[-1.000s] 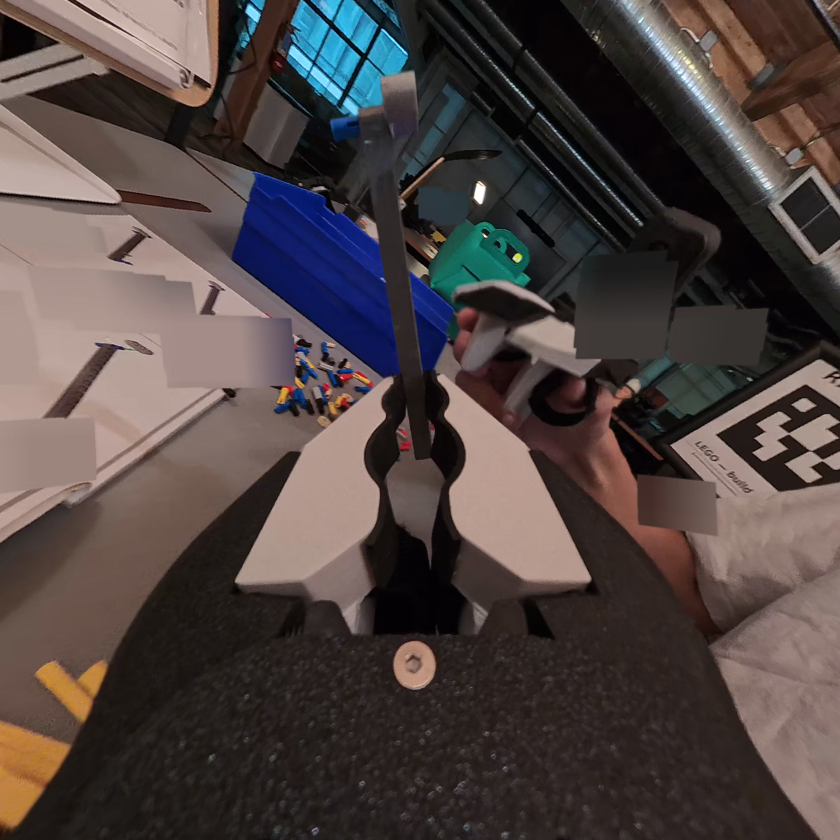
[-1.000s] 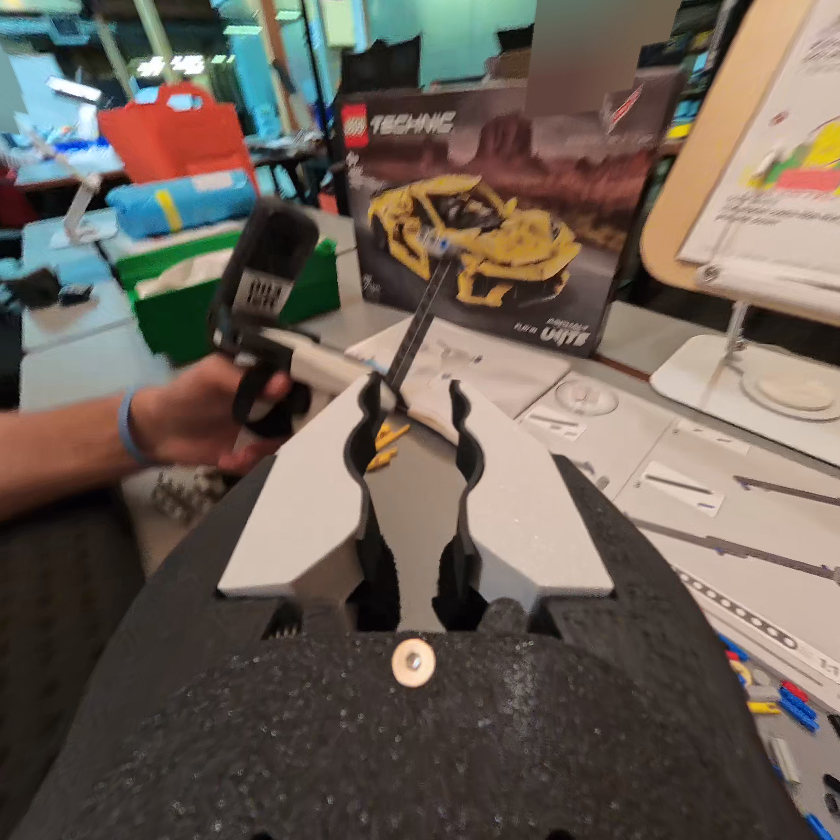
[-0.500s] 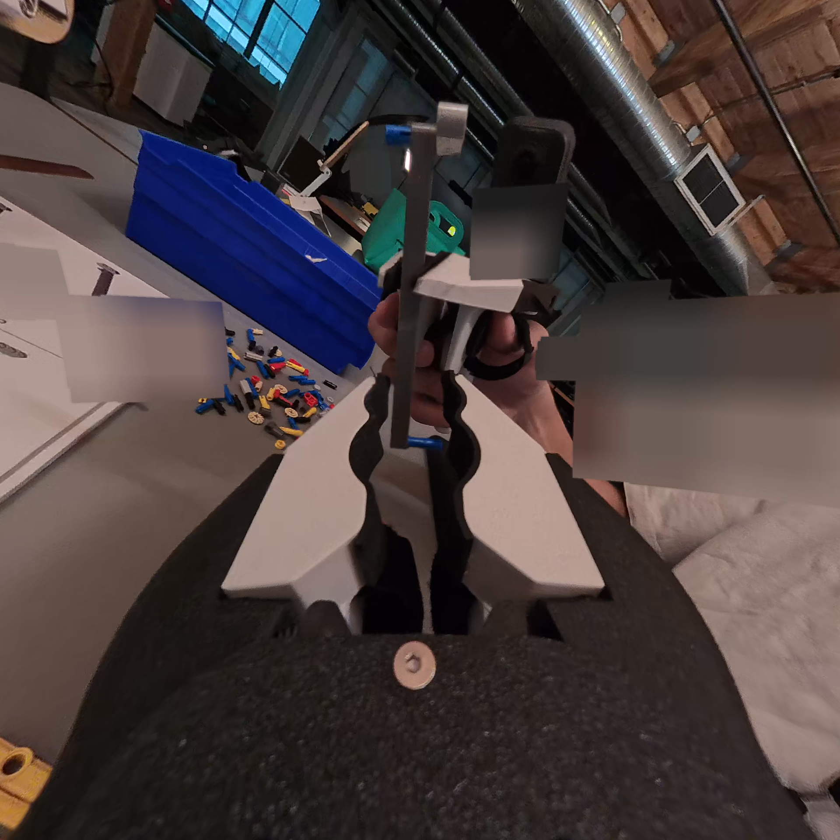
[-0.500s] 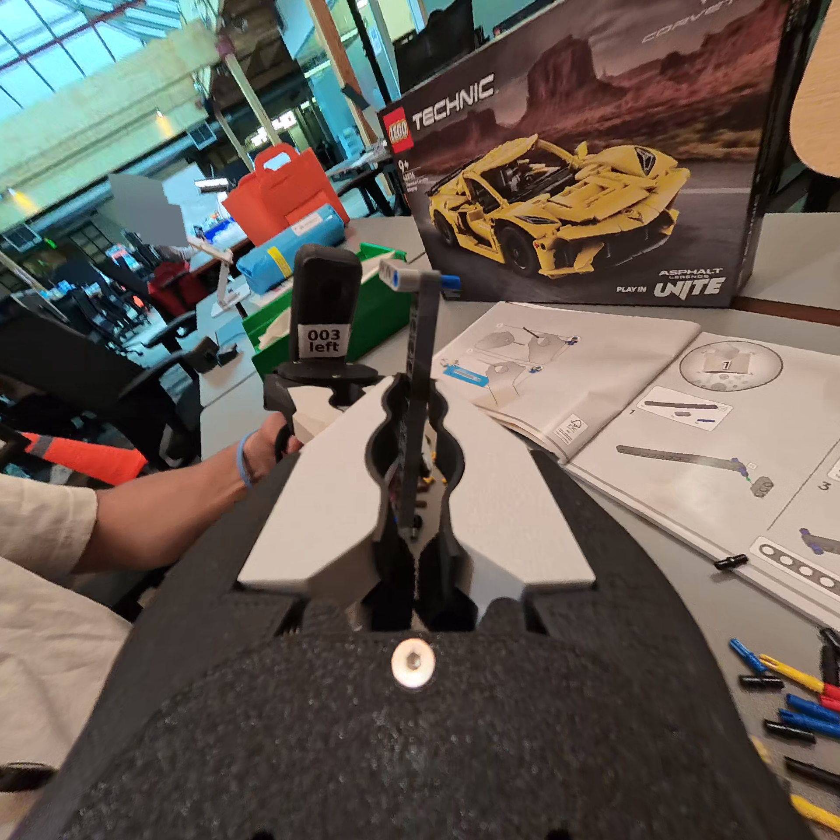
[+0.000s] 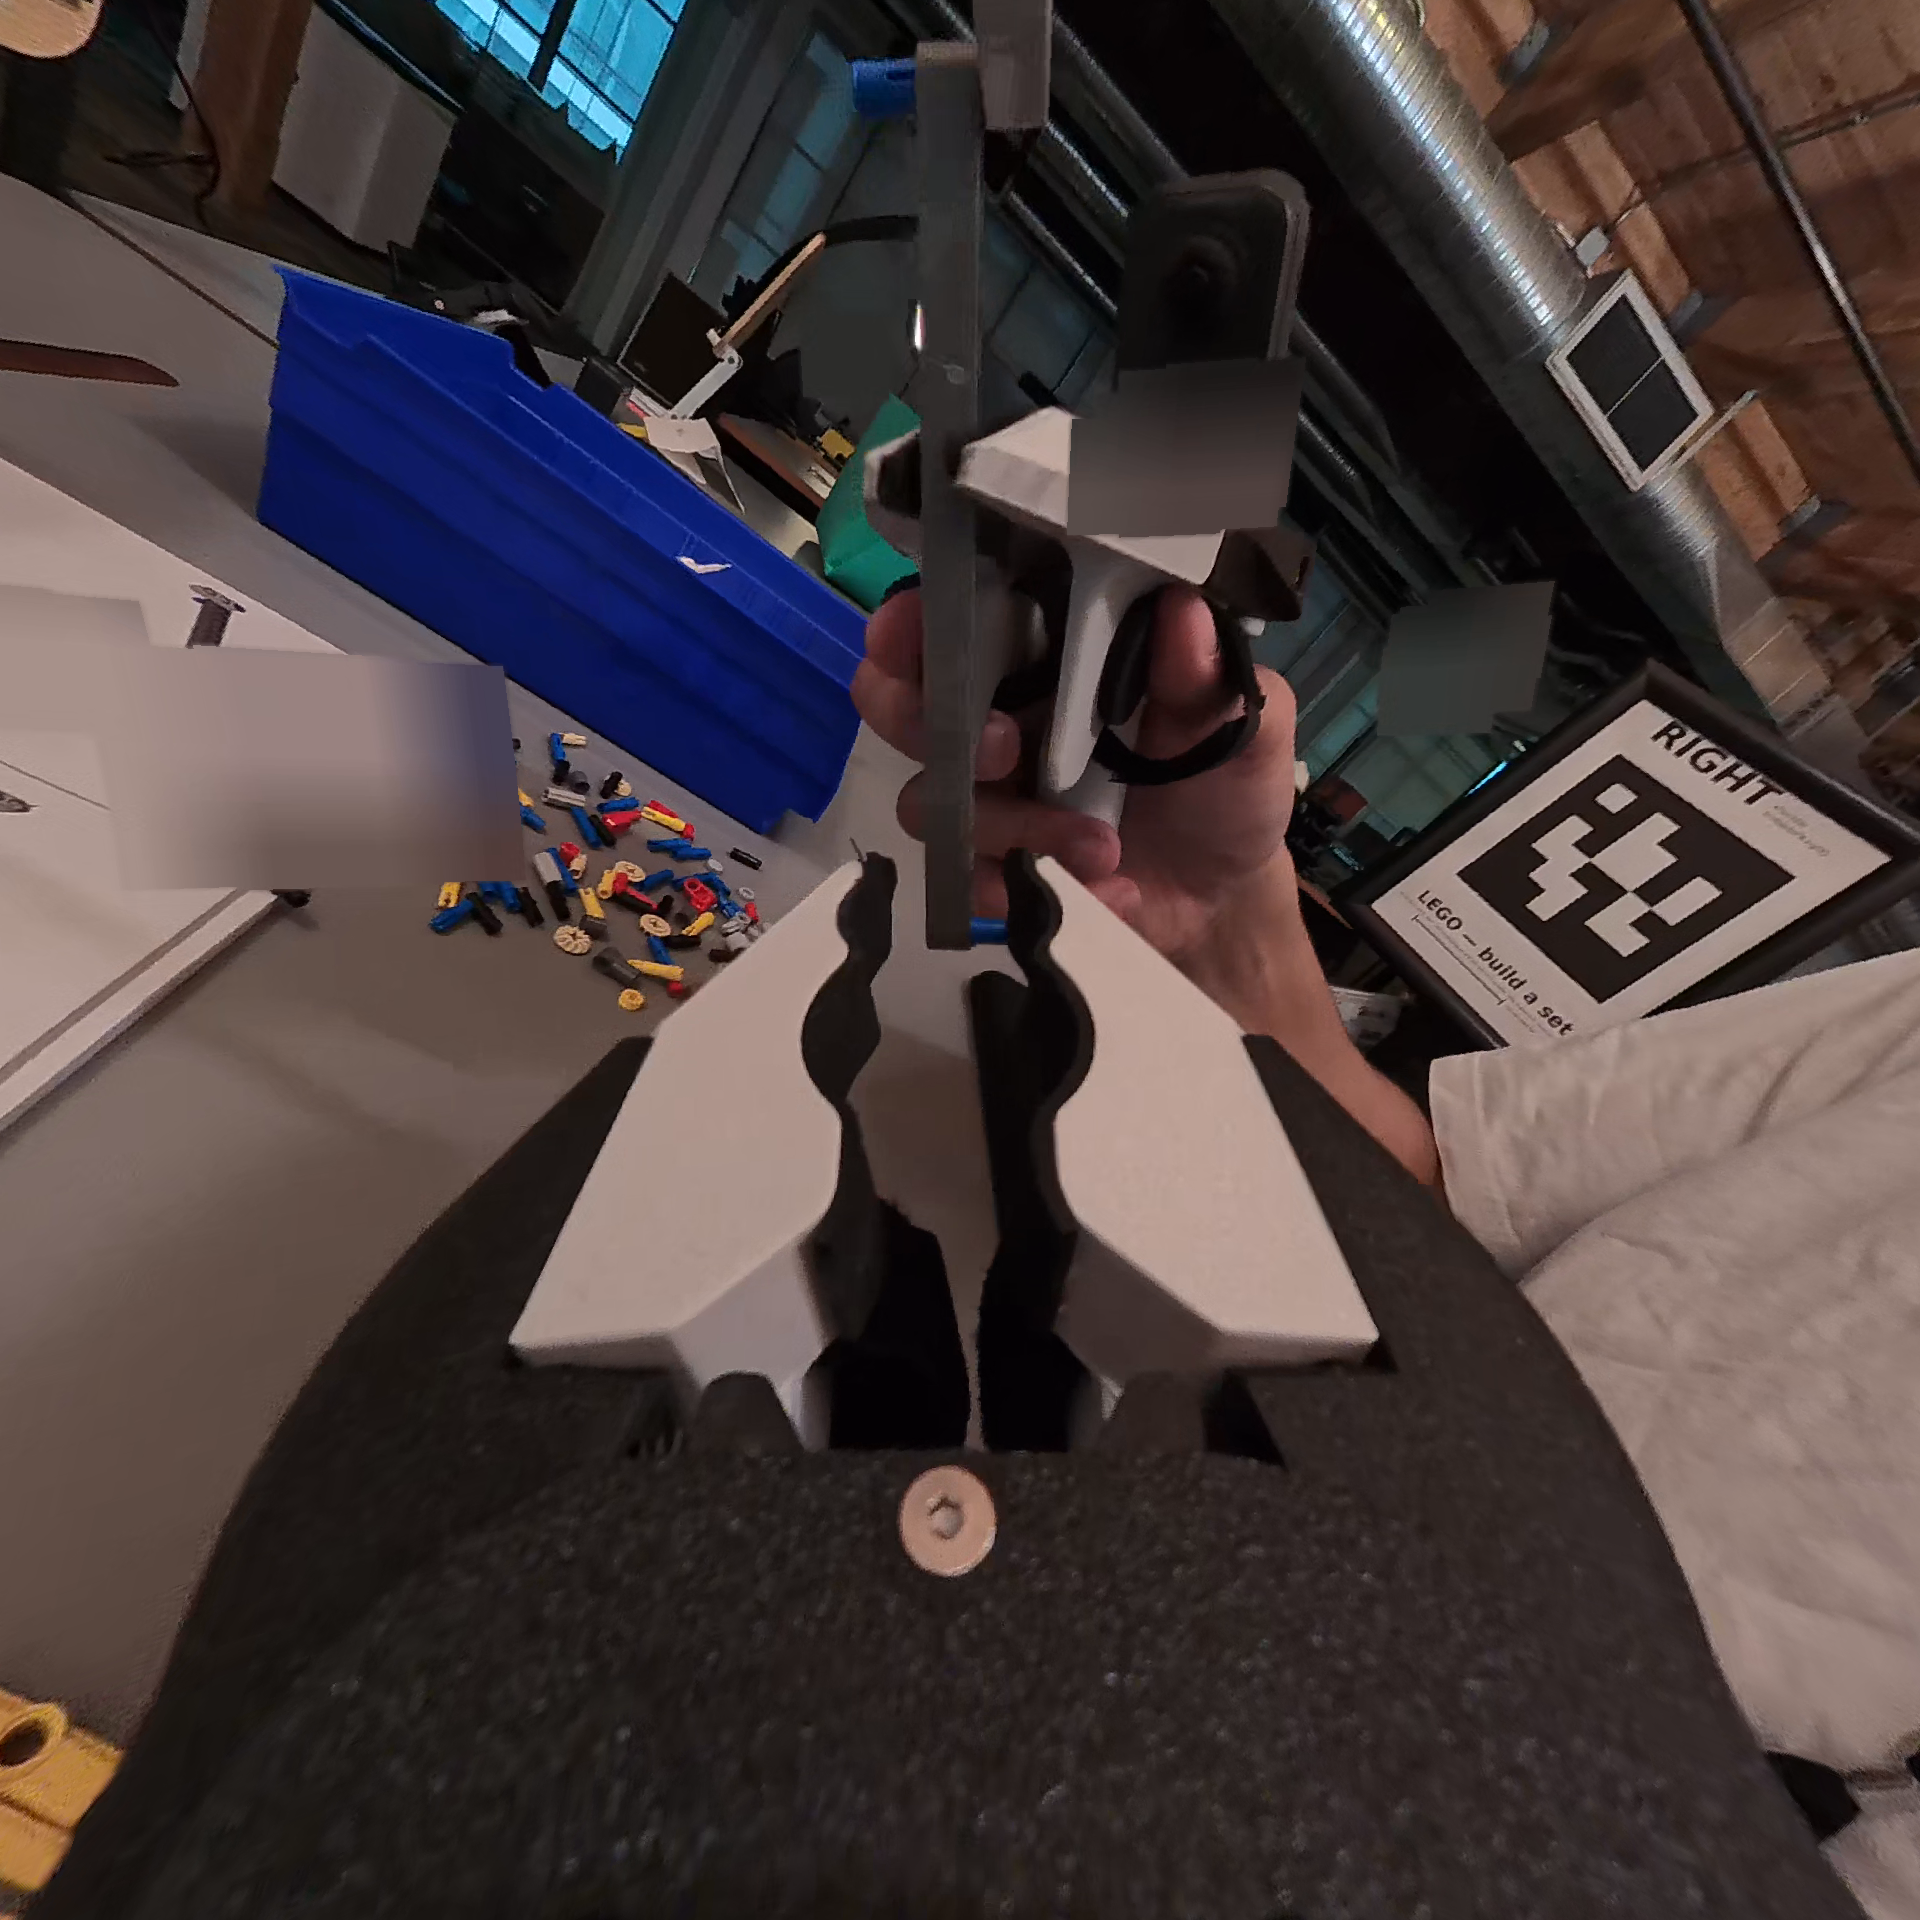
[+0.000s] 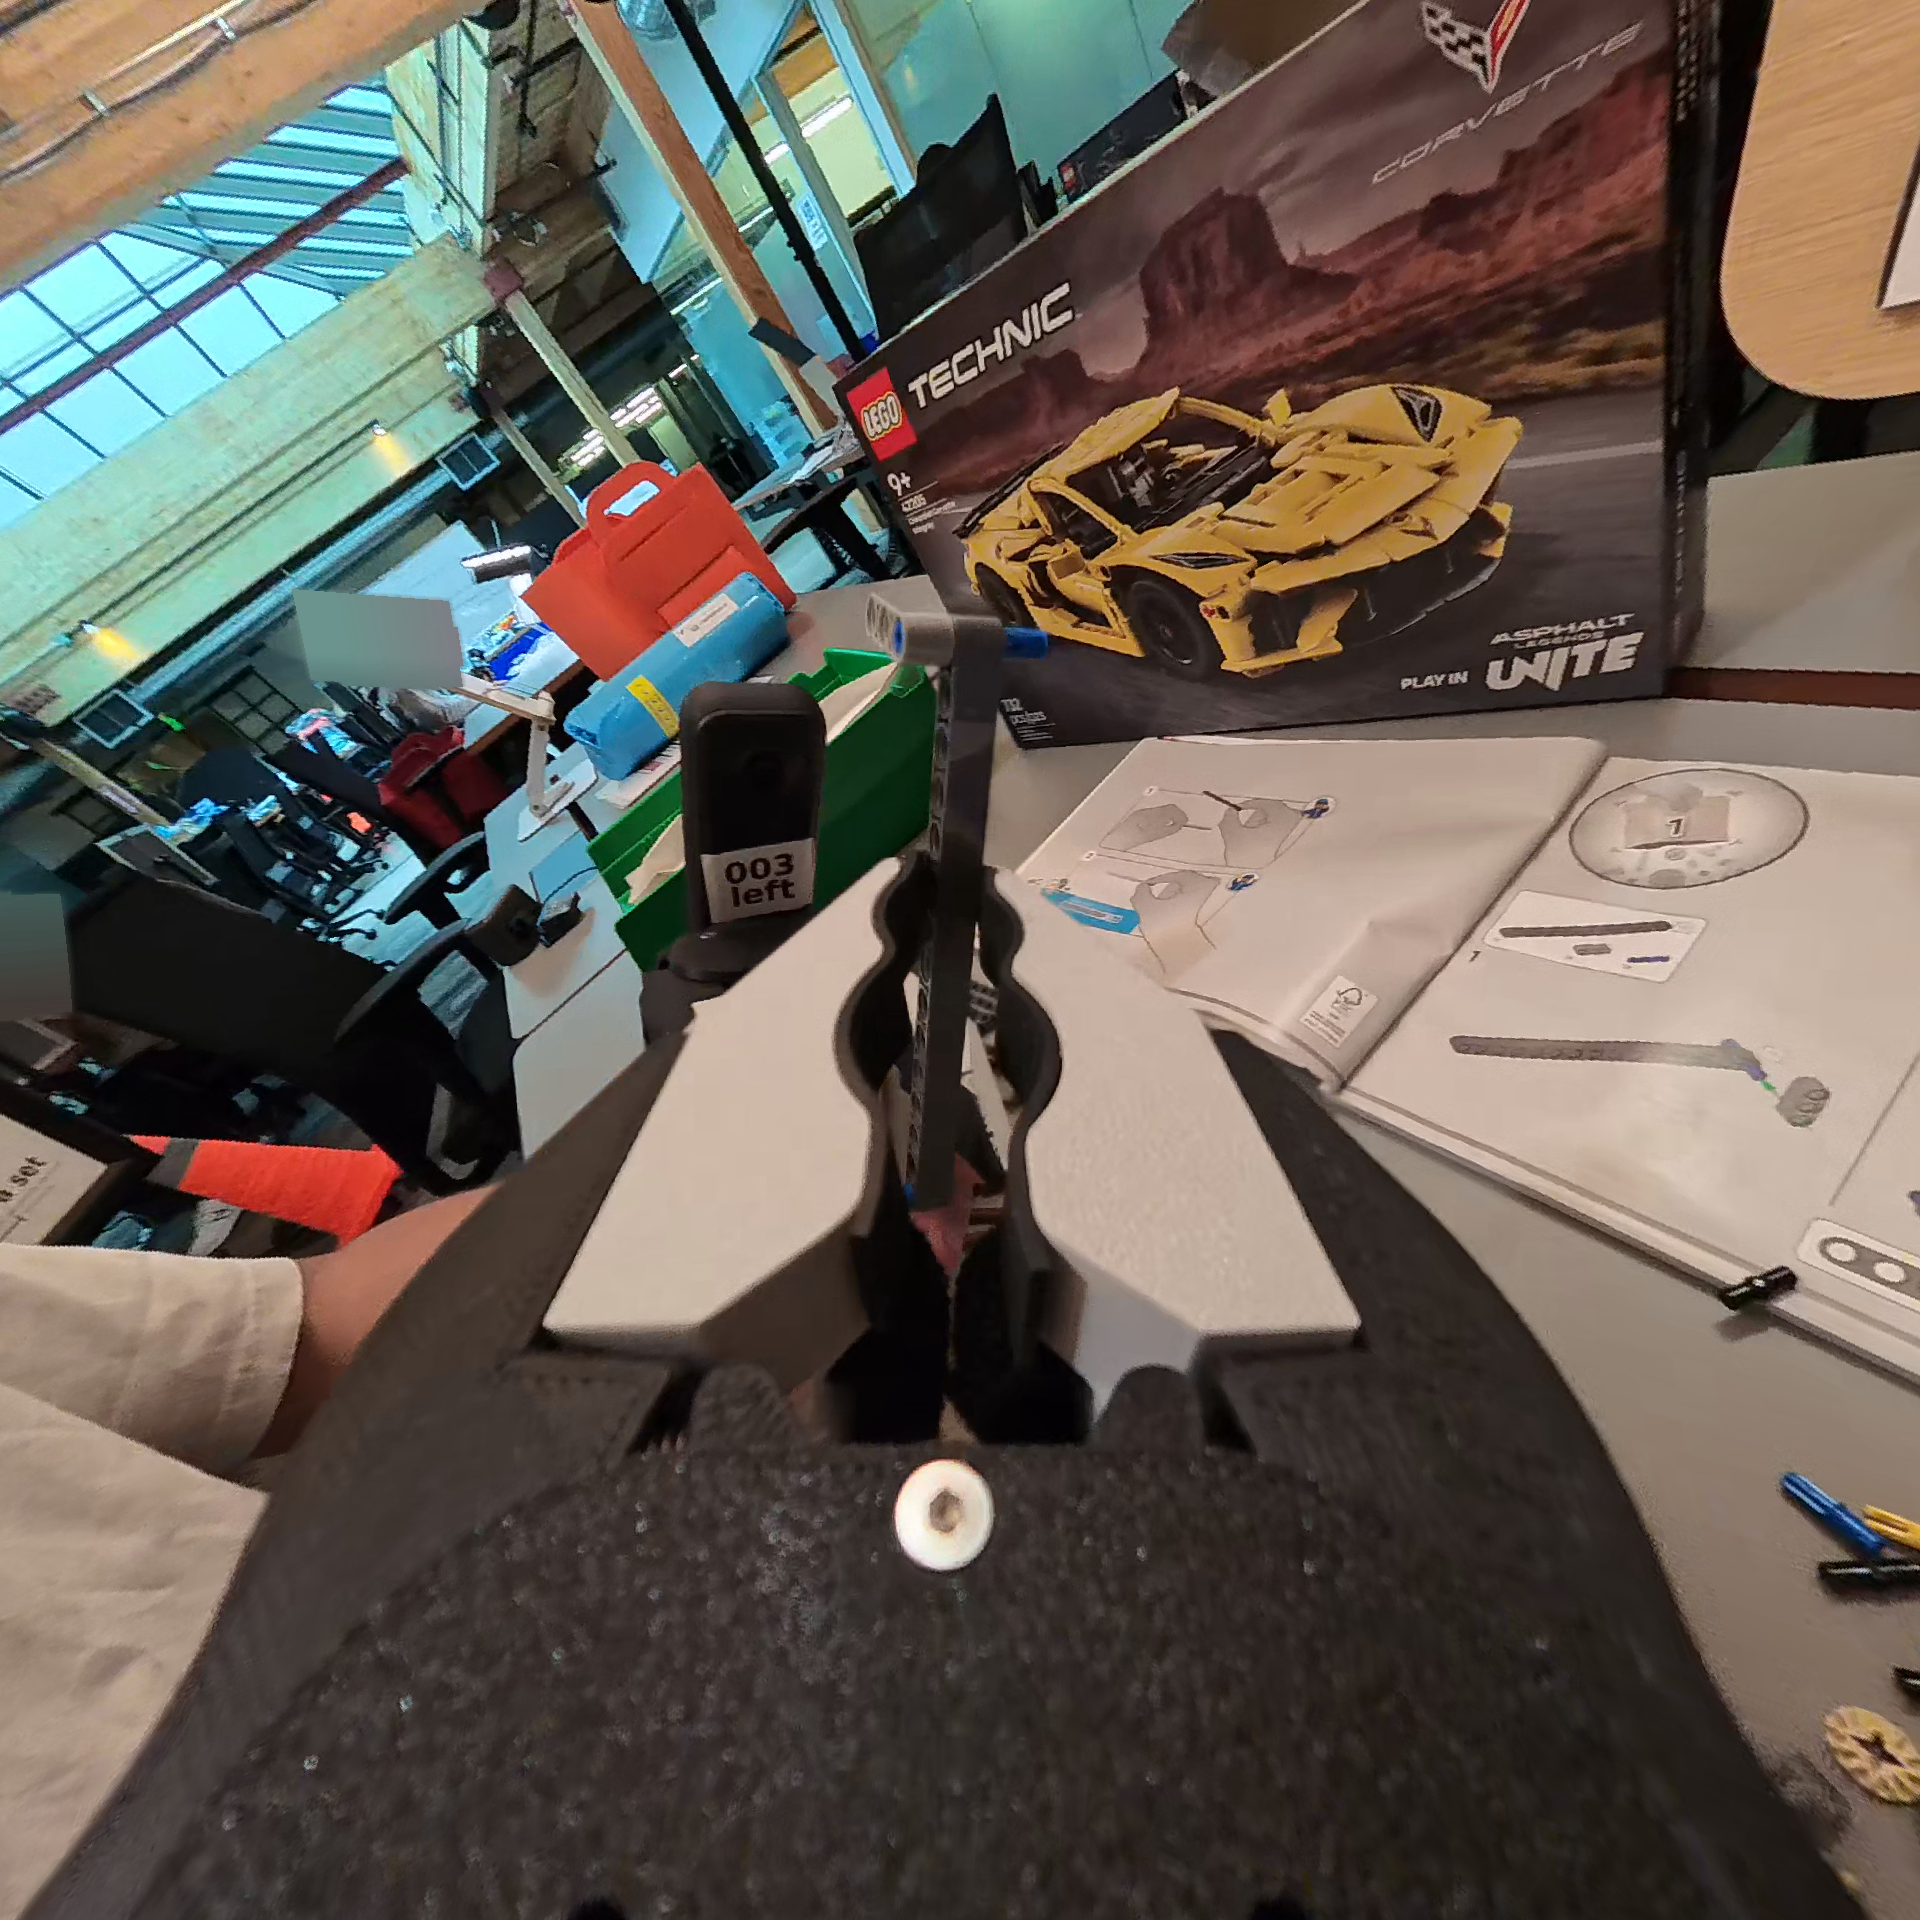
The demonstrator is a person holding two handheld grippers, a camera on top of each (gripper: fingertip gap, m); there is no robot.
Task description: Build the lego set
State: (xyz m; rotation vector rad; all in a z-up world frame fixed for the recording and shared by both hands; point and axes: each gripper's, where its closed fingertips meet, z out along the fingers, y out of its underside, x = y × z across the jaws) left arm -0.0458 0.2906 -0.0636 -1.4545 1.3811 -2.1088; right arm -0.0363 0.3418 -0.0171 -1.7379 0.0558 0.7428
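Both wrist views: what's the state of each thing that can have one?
left gripper: open, tips either side of the beam's lower end
right gripper: shut on grey beam
grey beam: upright, off the table
instruction booklet: open, lying flat
set box: standing
loose pieces: scattered

beam: long dark grey Technic beam [image 6: 951,997], upright at frame centre
top end: short grey connector [image 6: 925,632] crosswise, blue pin [image 6: 1023,641] poking right
lower end: blue pin [image 5: 987,932] at its foot
loose pieces: mixed coloured pile [image 5: 613,873] on the table, centre left
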